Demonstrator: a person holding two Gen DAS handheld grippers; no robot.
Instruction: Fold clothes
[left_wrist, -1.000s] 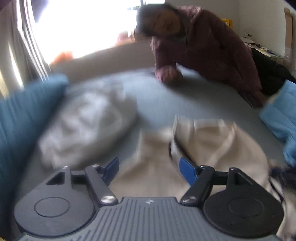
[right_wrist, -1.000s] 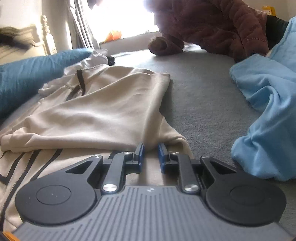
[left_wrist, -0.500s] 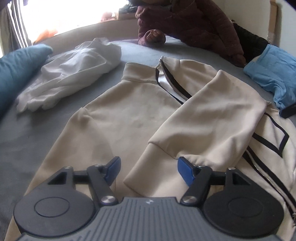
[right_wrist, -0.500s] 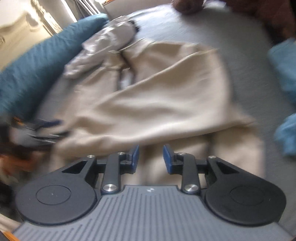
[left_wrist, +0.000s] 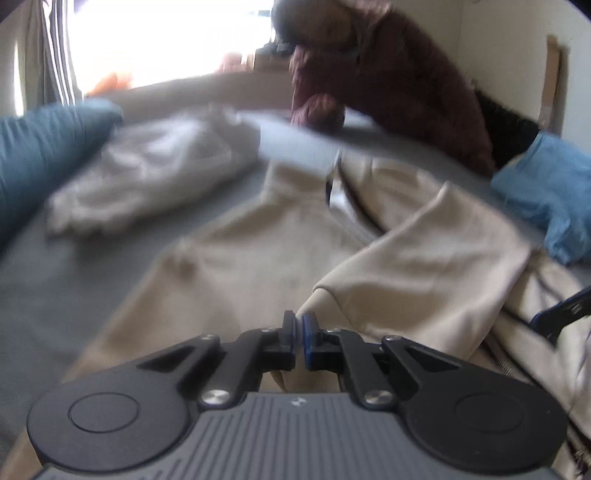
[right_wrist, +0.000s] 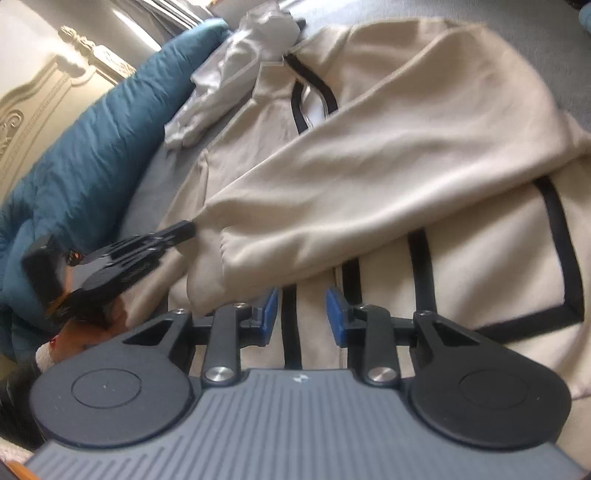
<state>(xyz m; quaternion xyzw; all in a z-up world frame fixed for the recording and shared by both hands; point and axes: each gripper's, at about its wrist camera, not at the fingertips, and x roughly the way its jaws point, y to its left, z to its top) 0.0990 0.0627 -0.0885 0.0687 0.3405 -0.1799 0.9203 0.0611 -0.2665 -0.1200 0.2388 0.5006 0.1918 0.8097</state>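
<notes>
The grey bed (left_wrist: 55, 295) carries the beige jacket (left_wrist: 266, 258) spread flat, one sleeve (right_wrist: 369, 192) folded across its front. The left gripper (left_wrist: 298, 332) has just closed, seemingly pinching the sleeve's cuff edge. The right gripper (right_wrist: 301, 314) hovers part open, empty, over the striped panel. Judgement: lift the cuff gently and keep the fold aligned. Only the right view shows the headboard (right_wrist: 44, 92); only the left shows a person (left_wrist: 388, 74).

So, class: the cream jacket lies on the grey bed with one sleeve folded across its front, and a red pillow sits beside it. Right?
Not quite: the pillow is teal blue, as the right wrist view shows. The cream jacket does lie on the grey bed with one sleeve folded across.
</notes>
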